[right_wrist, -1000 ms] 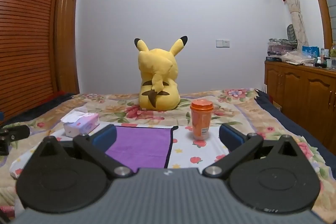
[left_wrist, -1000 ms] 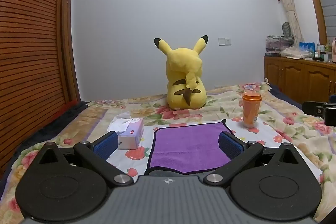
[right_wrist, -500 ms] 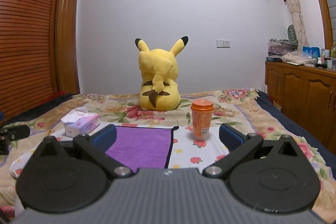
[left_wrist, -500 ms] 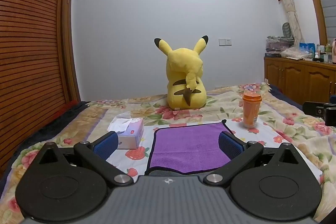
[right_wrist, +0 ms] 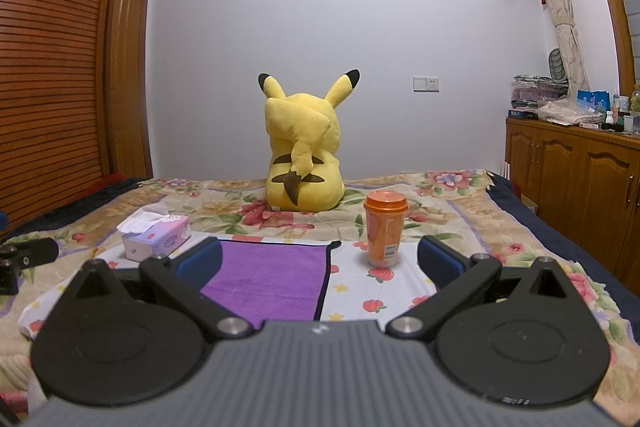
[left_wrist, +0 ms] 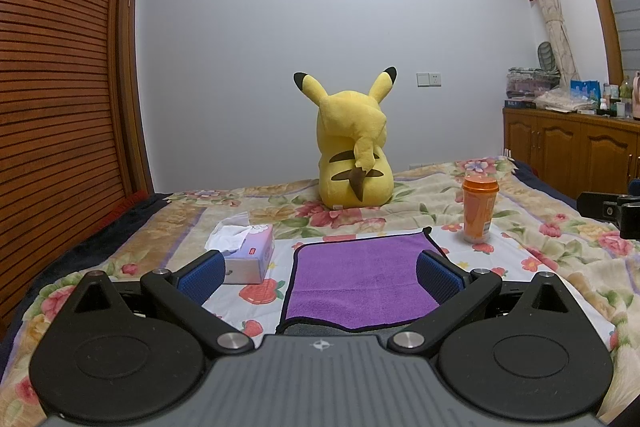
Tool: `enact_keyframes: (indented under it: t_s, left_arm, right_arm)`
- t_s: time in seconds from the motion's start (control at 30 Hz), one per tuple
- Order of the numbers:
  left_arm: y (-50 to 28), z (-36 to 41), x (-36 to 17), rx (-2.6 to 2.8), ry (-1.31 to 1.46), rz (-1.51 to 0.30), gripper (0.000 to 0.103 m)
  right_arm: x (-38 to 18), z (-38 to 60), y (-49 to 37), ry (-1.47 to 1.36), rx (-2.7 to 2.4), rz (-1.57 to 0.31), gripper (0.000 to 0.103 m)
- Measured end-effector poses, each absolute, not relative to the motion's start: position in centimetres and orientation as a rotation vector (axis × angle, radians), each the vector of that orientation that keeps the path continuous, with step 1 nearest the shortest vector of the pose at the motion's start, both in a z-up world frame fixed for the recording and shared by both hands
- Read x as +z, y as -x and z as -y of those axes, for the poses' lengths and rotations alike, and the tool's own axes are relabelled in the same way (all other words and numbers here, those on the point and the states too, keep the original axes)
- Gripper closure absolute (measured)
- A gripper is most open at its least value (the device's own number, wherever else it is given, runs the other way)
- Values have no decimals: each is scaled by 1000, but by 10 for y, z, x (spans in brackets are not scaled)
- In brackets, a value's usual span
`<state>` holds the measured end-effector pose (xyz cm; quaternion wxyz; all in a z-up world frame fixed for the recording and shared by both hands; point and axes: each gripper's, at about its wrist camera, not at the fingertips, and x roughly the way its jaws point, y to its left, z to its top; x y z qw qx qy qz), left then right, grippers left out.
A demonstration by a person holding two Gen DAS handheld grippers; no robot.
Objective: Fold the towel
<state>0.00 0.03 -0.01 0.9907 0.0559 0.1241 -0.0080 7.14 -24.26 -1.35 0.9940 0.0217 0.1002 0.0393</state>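
On the floral bedspread (left_wrist: 420, 205), a pale lilac cardboard tissue box (left_wrist: 250, 247) sits at ten o'clock from the flat purple microfibre towel with dark edging (left_wrist: 360, 277), a white tissue (left_wrist: 228, 237) puffing from its slot. At two o'clock from the towel stands an orange plastic cup with a closed orange lid (left_wrist: 479, 209); its contents cannot be seen. A yellow plush toy (left_wrist: 354, 155) sits at twelve o'clock, its back to the cameras. The left gripper (left_wrist: 320, 273) hovers level above the towel's near edge, blue pads spread wide, holding nothing. The right gripper (right_wrist: 320, 261) hangs level beside it, equally spread and empty, framing the towel's right edge and the cup.
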Motion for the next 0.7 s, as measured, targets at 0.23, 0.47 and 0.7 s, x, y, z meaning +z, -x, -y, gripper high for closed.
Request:
enact_keyframes:
  t_s: [0.23,0.47,0.7]
  left_arm:
    - [0,0,0,-16,-113,-249,0]
    - [0,0,0,-16,-113,-249,0]
    - [0,0,0,-16,-114,-249,0]
  right_arm:
    - [-14,243,-71,-43,79,-200,0]
    - [-14,244,-71,-42,79,-200,0]
    - [-15,244,-71,-42,79,-199,0]
